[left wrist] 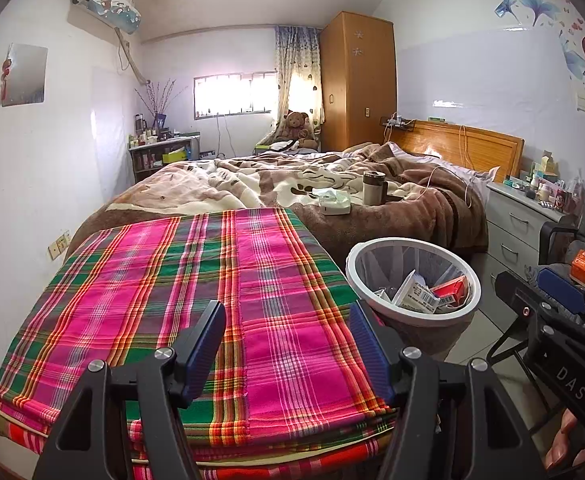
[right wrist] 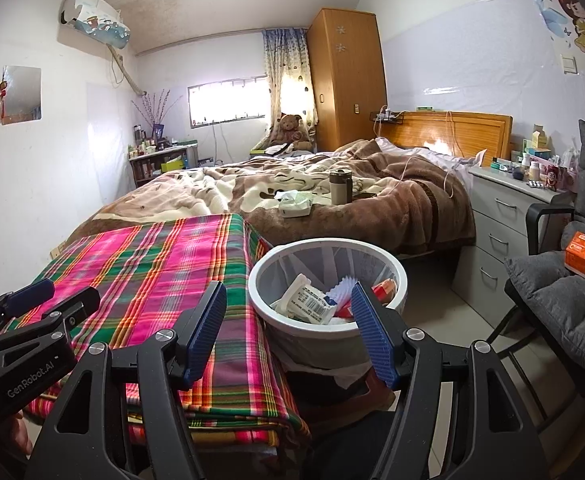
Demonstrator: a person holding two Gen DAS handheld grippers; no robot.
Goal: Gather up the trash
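Both pairs of fingers stand spread with nothing between them: our left gripper [left wrist: 288, 344] hangs over the plaid cloth [left wrist: 196, 300], our right gripper [right wrist: 288, 328] just short of the bin [right wrist: 276, 280]. Trash already lies in the bin, a white packet [right wrist: 312, 302] and something red. We judge the orange box [right wrist: 584, 256] on the chair [right wrist: 564, 304] may be next, though we cannot tell if it is trash.

Risks: swinging right, a finger could clip the bin's rim and tip it, since it seems to perch on a draped stand beside the cloth's edge. The grippers sit near each other and could knock. Open floor lies between bin, drawers [right wrist: 504, 216] and chair, a narrow lane.
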